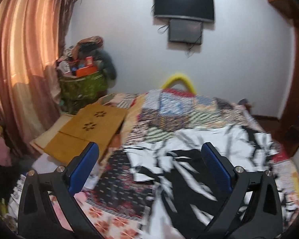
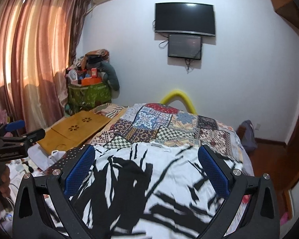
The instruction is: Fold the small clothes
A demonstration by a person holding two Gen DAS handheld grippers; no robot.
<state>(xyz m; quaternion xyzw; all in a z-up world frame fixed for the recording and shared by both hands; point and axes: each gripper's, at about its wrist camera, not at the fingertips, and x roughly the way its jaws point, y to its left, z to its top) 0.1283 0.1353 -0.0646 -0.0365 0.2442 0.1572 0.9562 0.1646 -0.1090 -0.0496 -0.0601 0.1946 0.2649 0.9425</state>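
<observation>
Both the left hand-held gripper (image 1: 149, 163) and right hand-held gripper (image 2: 146, 160) hang wide open, empty, over a rumpled white cotton garment with black brushstroke print (image 2: 149, 171) spread on the patchwork-quilted bed (image 2: 169, 123). Pinching opposite edges evenly would likely keep the fold square.

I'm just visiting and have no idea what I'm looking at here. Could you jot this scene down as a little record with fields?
Place: bedroom, bed with a patchwork quilt
Garment: black-and-white patterned cloth spread on the quilt
Left gripper: fingers wide apart, holding nothing, above the cloth
Right gripper: fingers wide apart, holding nothing, above the cloth
Beside the bed: wooden lap desk, green bag piled with things
Wall: two dark screens
Window: pink curtains
Folding: not visibly begun
</observation>
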